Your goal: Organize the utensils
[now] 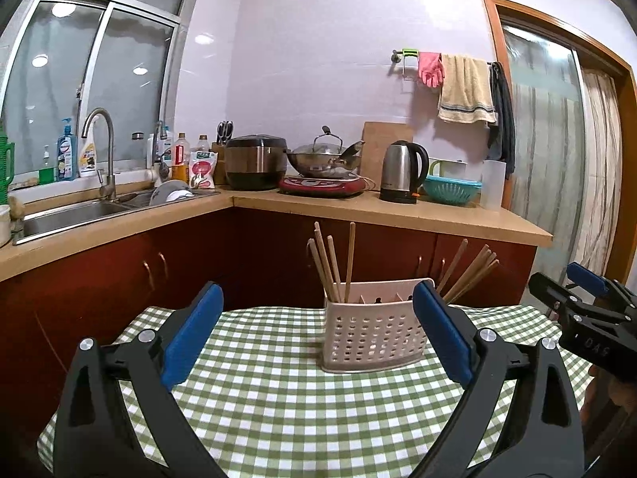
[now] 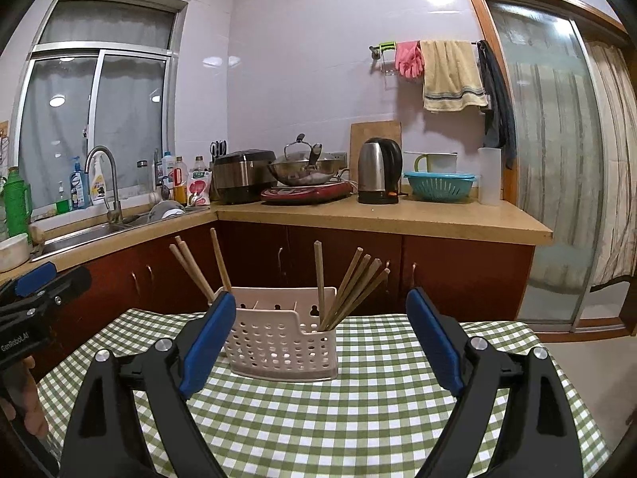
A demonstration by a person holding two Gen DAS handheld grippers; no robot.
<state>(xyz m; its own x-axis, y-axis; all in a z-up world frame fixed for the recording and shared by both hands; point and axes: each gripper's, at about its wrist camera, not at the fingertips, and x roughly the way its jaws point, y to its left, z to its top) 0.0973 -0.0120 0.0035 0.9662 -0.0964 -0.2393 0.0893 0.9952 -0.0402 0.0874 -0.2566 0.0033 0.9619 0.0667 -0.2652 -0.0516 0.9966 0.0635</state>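
We hold a gripper in each hand, and both point at the same white basket (image 1: 374,332) that stands near the far edge of the desk (image 1: 278,410), on its green checked cloth. The left gripper (image 1: 316,330) has its blue pads spread wide apart, and nothing is between them that they touch. The right gripper (image 2: 320,336) is spread wide too, and it holds nothing. The basket has small rooms inside, with thin walls between them. One bunch of wooden chopsticks (image 1: 332,265) stands in the room at the left end and leans left. Another bunch (image 2: 352,288) stands in the room at the right end and leans out to the right. The sticks lean because the rooms are wider than the sticks, so they tip over until they rest on the rim. We cannot see well into the middle rooms; they look empty, but a short thing could hide there. We think the sticks were sorted into the end rooms to keep them tidy and easy to grab. We see no loose sticks on the cloth, so the sorting may be almost done. With both grippers wide and apart from the basket, our hands look ready to reach in or rest.
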